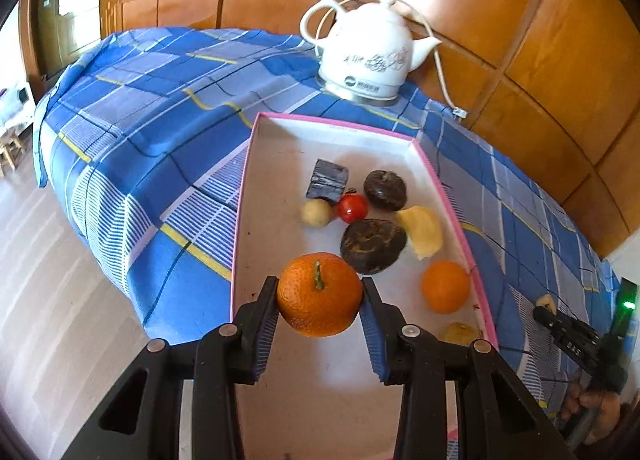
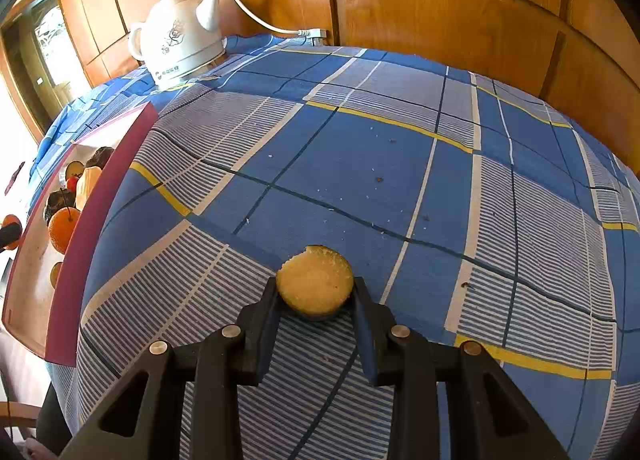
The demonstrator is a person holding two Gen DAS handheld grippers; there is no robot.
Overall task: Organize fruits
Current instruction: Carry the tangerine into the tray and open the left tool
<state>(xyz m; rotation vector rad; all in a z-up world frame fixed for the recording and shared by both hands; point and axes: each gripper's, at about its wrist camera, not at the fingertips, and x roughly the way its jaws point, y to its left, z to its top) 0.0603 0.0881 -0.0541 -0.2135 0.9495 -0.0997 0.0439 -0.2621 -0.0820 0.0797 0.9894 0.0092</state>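
Observation:
My left gripper (image 1: 320,296) is shut on a stemmed orange (image 1: 319,294) and holds it above the near end of a pink-rimmed white box (image 1: 280,163). In the box lie a smaller orange (image 1: 445,286), two dark fruits (image 1: 372,245), a red tomato (image 1: 352,207), a pale round fruit (image 1: 316,212), a yellow piece (image 1: 422,232) and a dark block (image 1: 327,179). My right gripper (image 2: 315,292) is shut on a round yellow fruit slice (image 2: 315,280) at the tablecloth (image 2: 360,163). The box (image 2: 68,252) shows at the left of the right wrist view.
A white electric kettle (image 1: 366,55) with a cord stands behind the box by the wooden wall; it also shows in the right wrist view (image 2: 180,43). The blue checked cloth (image 1: 160,131) drops off the table edge at left. The right gripper (image 1: 568,332) shows at right.

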